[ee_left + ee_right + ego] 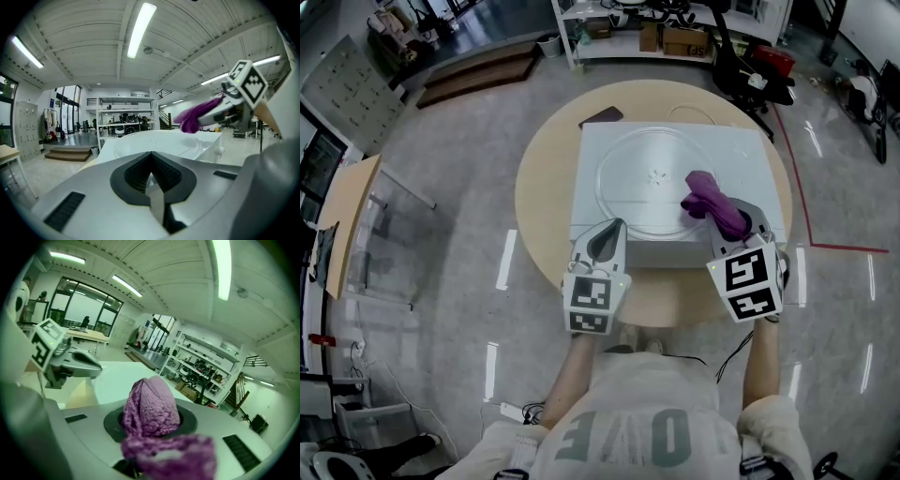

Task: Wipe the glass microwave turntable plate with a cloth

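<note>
Over the glass turntable plate (652,183) rim, the right gripper (741,218) pinches the purple cloth (711,200); the left gripper (611,232) is pressed together, empty.

My head camera looks steeply down from above, with the round table (546,187) mid-frame and both grippers low in the picture. The camera on my left gripper (607,232) sits close behind its jaws, low and nearly level, facing across the white microwave top (206,140). My right gripper (213,115) shows at its upper right. The right gripper's camera looks out just as close and low, with the left gripper at its left edge. All three views share the microwave top.
</note>
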Motion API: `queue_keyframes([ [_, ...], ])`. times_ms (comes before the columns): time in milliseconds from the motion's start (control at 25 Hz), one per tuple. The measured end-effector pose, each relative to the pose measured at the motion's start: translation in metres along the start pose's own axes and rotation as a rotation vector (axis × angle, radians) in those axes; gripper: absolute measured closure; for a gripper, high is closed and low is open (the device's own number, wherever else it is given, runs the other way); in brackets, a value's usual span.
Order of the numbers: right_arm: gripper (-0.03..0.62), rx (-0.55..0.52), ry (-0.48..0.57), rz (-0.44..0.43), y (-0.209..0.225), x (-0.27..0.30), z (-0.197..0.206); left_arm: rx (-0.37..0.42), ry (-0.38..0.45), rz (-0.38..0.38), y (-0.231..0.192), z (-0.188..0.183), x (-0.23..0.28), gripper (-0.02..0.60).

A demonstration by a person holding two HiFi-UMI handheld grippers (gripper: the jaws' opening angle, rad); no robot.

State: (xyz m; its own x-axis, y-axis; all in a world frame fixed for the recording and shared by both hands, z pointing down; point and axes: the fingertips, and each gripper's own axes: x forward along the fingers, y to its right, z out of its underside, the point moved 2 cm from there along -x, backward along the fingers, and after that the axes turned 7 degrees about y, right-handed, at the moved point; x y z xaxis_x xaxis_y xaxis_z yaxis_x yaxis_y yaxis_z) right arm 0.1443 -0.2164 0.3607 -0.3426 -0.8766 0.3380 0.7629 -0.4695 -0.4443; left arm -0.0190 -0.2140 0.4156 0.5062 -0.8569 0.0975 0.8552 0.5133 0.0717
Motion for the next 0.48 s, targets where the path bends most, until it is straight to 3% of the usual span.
queue_keyframes([
  [120,0.546,0.062,-0.003,0.093,0.053,0.036,0.003,0.003,-0.001,0.000,0.002,0.001,0.000,0.581],
  [240,0.546,0.096,-0.088,0.121,0.087,0.074,0.023,0.001,-0.002,0.005,0.005,0.002,0.003,0.581],
  [360,0.546,0.073,-0.156,0.114,0.087,0.088,0.038,-0.001,-0.004,0.009,0.006,0.002,0.000,0.582],
  [480,0.546,0.060,-0.161,0.104,0.078,0.085,0.039,0.003,0.000,0.010,0.005,0.001,0.000,0.581],
])
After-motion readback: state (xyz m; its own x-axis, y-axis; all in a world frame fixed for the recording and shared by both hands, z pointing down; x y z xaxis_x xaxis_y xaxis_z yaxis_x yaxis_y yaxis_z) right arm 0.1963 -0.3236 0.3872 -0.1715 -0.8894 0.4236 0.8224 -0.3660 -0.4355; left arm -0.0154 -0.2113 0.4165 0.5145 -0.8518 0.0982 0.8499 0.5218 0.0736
